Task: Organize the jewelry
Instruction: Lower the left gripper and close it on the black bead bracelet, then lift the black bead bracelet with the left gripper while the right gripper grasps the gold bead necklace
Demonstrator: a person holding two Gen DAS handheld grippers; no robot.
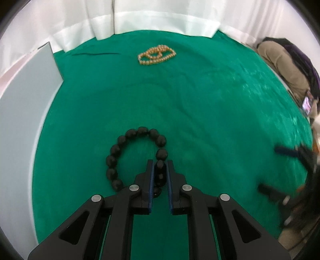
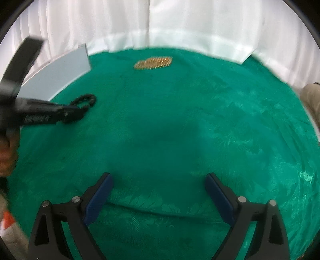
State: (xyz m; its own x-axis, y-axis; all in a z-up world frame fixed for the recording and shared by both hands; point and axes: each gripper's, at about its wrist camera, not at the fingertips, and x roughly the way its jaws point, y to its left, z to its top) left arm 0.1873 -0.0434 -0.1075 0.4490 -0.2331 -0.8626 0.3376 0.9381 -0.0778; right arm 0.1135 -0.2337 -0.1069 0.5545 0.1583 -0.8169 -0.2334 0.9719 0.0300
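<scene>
A black bead bracelet (image 1: 128, 148) lies on the green cloth (image 1: 200, 112). My left gripper (image 1: 160, 166) is shut on the bracelet's near beads, the rest of the loop curving out to the left. It also shows in the right wrist view (image 2: 86, 101), held by the left gripper (image 2: 80, 112). A gold bead necklace (image 1: 157, 54) lies bunched at the far middle of the cloth, also in the right wrist view (image 2: 153, 62). My right gripper (image 2: 159, 178) is open and empty above bare cloth.
A grey flat box or board (image 1: 26, 100) stands along the left edge of the cloth, also in the right wrist view (image 2: 60, 78). White curtains (image 1: 160, 18) hang behind. A person in tan clothes (image 1: 284, 68) sits at the right.
</scene>
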